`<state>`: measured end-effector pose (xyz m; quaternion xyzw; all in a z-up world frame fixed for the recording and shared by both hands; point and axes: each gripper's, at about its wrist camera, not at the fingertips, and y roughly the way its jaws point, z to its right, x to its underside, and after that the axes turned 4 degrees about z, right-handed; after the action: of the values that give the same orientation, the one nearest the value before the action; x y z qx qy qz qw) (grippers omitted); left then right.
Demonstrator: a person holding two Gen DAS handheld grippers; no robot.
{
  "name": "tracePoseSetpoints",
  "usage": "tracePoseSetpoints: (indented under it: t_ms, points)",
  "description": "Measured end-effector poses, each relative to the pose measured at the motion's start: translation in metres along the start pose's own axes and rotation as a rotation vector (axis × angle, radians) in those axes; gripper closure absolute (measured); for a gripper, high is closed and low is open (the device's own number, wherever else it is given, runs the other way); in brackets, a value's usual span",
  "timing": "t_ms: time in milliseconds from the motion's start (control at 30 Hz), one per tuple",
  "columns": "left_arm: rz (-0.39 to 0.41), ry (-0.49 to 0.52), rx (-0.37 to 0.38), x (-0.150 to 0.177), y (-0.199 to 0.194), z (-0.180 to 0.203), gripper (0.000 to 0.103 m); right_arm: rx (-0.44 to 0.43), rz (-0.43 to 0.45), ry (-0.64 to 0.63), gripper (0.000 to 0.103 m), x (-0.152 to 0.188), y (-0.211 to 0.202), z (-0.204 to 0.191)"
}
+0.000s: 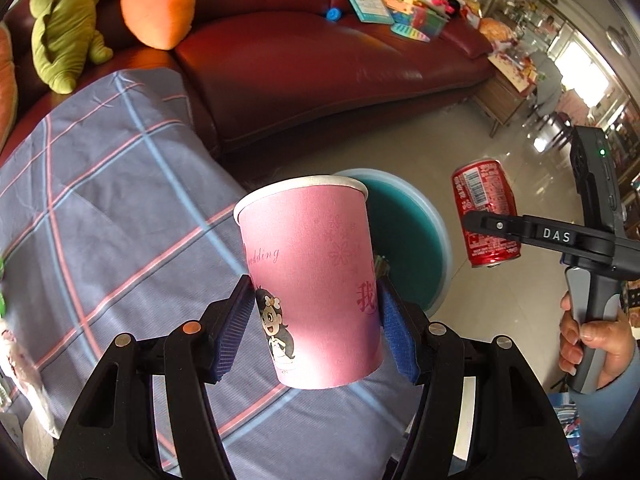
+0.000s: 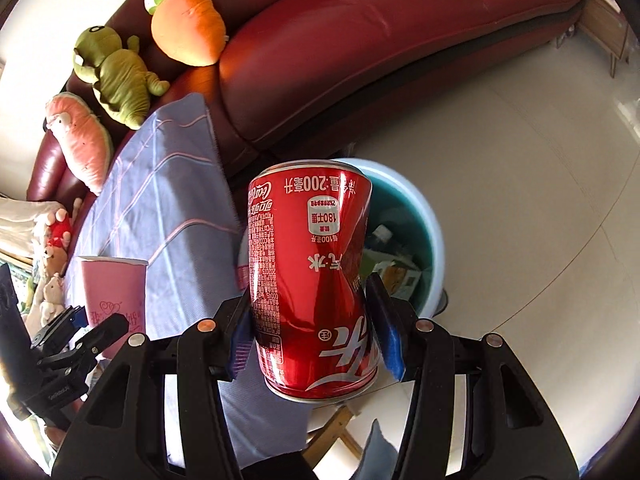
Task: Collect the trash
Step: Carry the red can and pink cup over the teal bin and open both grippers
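Note:
My left gripper is shut on a pink paper cup with a cartoon girl printed on it, held upright by its lower half. Behind the cup on the floor stands a pale blue bin with a teal inside. My right gripper is shut on a dented red soda can, held upside down, in front of the same bin, which holds some wrappers. In the left wrist view the can and the right gripper hang to the right of the bin. The right wrist view shows the cup at lower left.
A dark red leather sofa curves behind the bin. A checked blue-grey cloth covers the surface at left. Plush toys, a green dinosaur and an orange carrot, sit on the sofa. Books and toys lie farther right. Pale tiled floor spreads right.

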<state>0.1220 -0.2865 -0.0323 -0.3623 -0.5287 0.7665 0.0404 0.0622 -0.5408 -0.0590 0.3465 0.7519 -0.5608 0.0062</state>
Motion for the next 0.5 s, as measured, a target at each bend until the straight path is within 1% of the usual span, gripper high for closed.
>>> tracePoseSetpoints:
  t_ms: [167, 267, 300, 333, 367, 400, 500]
  points:
    - [-0.038, 0.031, 0.03, -0.01, 0.027, 0.024, 0.04, -0.006, -0.002, -0.002, 0.053, -0.008, 0.005, 0.004]
    - [-0.068, 0.055, 0.043, -0.012, 0.042, 0.038, 0.037, 0.004, -0.004, 0.003, 0.053, -0.01, 0.006, 0.007]
    - [-0.081, 0.059, 0.04, -0.013, 0.047, 0.043, 0.033, 0.004, -0.006, 0.007, 0.053, -0.011, 0.007, 0.009]
    - [-0.091, 0.06, 0.035, -0.013, 0.052, 0.045, 0.023, 0.007, -0.007, 0.009, 0.053, -0.011, 0.007, 0.01]
    - [-0.095, 0.059, 0.029, -0.013, 0.055, 0.047, 0.019, 0.008, -0.008, 0.01, 0.053, -0.011, 0.007, 0.011]
    - [-0.094, 0.057, 0.023, -0.013, 0.056, 0.047, 0.016, 0.008, -0.011, 0.012, 0.053, -0.013, 0.008, 0.012]
    - [-0.104, 0.045, 0.029, -0.012, 0.06, 0.045, 0.015, 0.011, -0.014, 0.014, 0.053, -0.014, 0.009, 0.014]
